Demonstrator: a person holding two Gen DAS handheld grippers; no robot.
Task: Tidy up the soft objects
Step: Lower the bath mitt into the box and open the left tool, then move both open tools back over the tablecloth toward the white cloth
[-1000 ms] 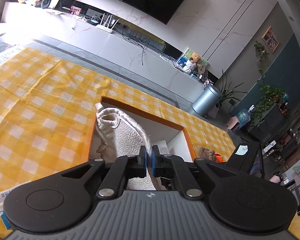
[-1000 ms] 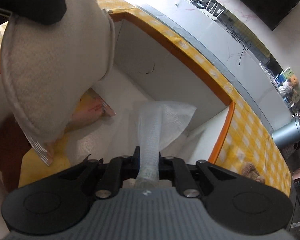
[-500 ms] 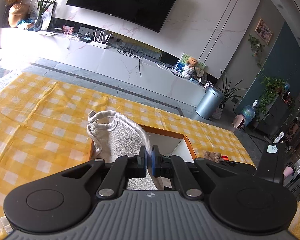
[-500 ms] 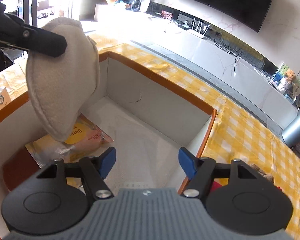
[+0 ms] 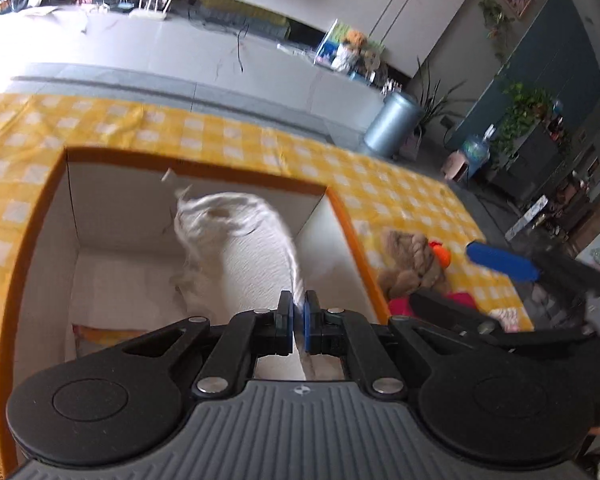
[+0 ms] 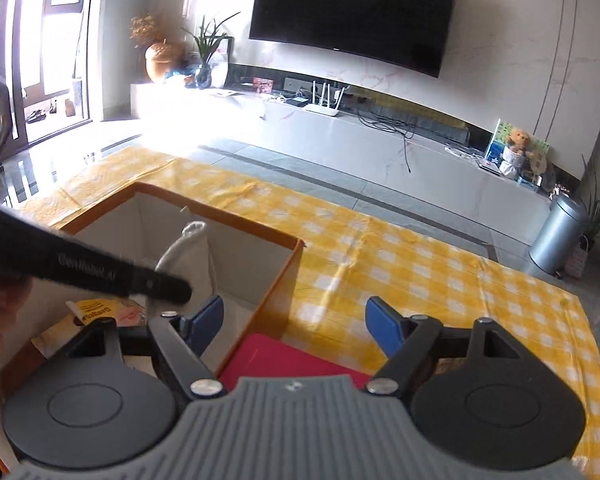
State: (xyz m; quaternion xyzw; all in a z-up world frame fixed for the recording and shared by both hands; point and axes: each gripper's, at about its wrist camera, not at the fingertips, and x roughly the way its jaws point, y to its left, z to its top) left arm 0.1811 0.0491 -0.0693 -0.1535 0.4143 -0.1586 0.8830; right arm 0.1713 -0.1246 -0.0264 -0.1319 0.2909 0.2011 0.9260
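My left gripper (image 5: 298, 320) is shut on the edge of a white fleecy soft item (image 5: 244, 256), which hangs inside the orange-rimmed white box (image 5: 32, 240). The same item (image 6: 188, 256) shows in the right wrist view, held by the left gripper's black finger (image 6: 100, 276). My right gripper (image 6: 294, 320) is open and empty, above the box's right rim (image 6: 276, 284) and a red item (image 6: 288, 360). A brown braided soft toy (image 5: 412, 264) lies on the yellow checked cloth (image 5: 220, 140) right of the box, near the right gripper's blue pad (image 5: 500, 260).
A yellow packet (image 6: 96, 312) lies on the box floor. The cloth-covered table (image 6: 420, 272) stretches to the right. Beyond it are a grey floor, a TV bench (image 6: 380, 136) and a metal bin (image 6: 560, 232).
My right gripper has let go of the clear wrap, opened and pulled back out of the box to its right rim. My left gripper has lowered the white item into the box.
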